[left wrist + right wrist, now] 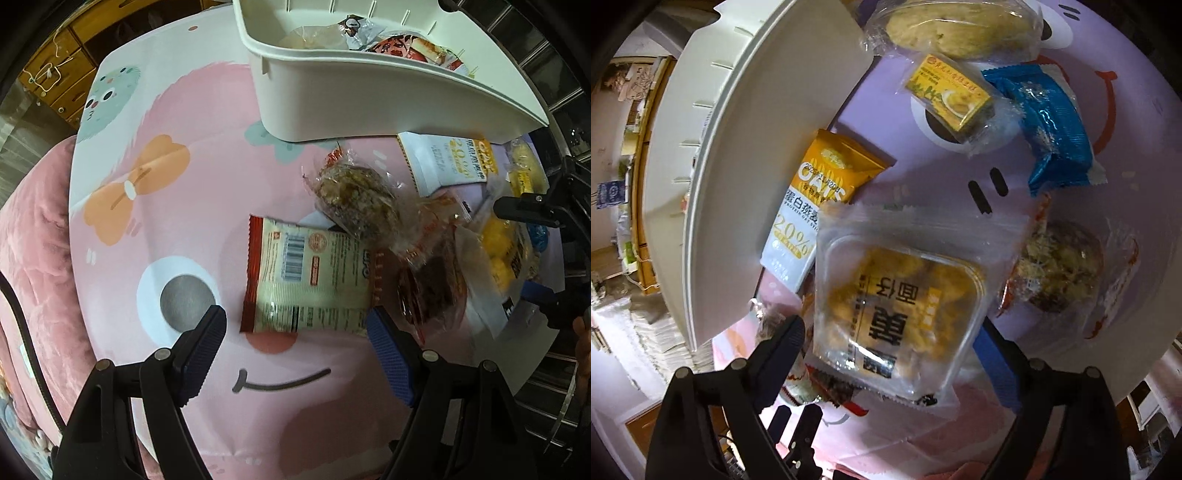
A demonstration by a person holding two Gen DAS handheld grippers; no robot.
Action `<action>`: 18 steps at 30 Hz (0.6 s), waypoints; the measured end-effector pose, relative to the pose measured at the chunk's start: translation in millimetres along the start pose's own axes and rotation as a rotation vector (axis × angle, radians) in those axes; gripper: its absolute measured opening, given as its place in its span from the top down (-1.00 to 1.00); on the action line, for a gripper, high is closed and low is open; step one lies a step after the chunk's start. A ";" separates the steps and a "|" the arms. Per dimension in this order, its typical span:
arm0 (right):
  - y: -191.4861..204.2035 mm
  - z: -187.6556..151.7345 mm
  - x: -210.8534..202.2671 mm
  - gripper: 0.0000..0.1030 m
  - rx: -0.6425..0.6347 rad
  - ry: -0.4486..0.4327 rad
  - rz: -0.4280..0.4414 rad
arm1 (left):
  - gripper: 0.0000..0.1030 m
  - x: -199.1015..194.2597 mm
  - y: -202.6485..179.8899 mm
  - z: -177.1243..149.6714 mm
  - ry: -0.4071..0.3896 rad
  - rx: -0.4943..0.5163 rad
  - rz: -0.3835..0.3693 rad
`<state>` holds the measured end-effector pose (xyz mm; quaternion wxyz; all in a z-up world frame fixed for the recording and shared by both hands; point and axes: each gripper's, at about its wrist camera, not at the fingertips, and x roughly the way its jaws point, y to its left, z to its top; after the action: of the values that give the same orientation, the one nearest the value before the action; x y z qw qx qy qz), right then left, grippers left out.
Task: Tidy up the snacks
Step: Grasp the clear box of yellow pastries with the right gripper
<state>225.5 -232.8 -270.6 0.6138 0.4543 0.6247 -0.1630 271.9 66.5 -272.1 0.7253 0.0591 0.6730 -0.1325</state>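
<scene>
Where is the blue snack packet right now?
In the right wrist view, the blue packet lies on the table's purple cartoon cover, upper right, beside the wrapped yellow box and above the crumbly round snack.

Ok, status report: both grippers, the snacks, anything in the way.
Left gripper open over the red-edged packet. Right gripper open astride the clear tray pack, not gripping. White bin holds a few snacks. Loose packets overlap; oat bar lies against the bin.
</scene>
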 end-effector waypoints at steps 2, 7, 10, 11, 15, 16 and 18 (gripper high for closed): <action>2.2 -1.1 2.2 -0.78 0.013 -0.013 -0.025 | -0.50 4.9 0.6 3.7 0.005 0.004 0.001; 14.8 -3.8 10.4 -0.78 0.034 -0.040 -0.072 | -0.51 13.6 0.5 9.7 0.015 0.020 -0.012; 26.1 -10.5 15.9 -0.78 0.039 -0.067 -0.098 | -0.51 19.3 1.8 17.0 0.019 0.032 -0.011; 25.6 -12.3 17.3 -0.78 0.038 -0.071 -0.107 | -0.51 20.7 0.7 18.4 0.020 0.036 -0.010; 36.4 -19.6 27.0 -0.78 0.034 -0.060 -0.134 | -0.51 24.3 -4.9 23.0 0.014 0.059 -0.002; 38.8 -19.8 28.9 -0.78 0.035 -0.058 -0.139 | -0.52 25.0 -6.4 24.2 0.012 0.063 0.001; 43.1 -18.9 34.3 -0.78 0.036 -0.056 -0.148 | -0.53 27.0 -9.2 27.7 0.009 0.072 0.008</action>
<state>252.5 -182.8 -283.1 0.6091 0.4132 0.6362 -0.2315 297.6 47.4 -295.6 0.7201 0.0886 0.6708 -0.1535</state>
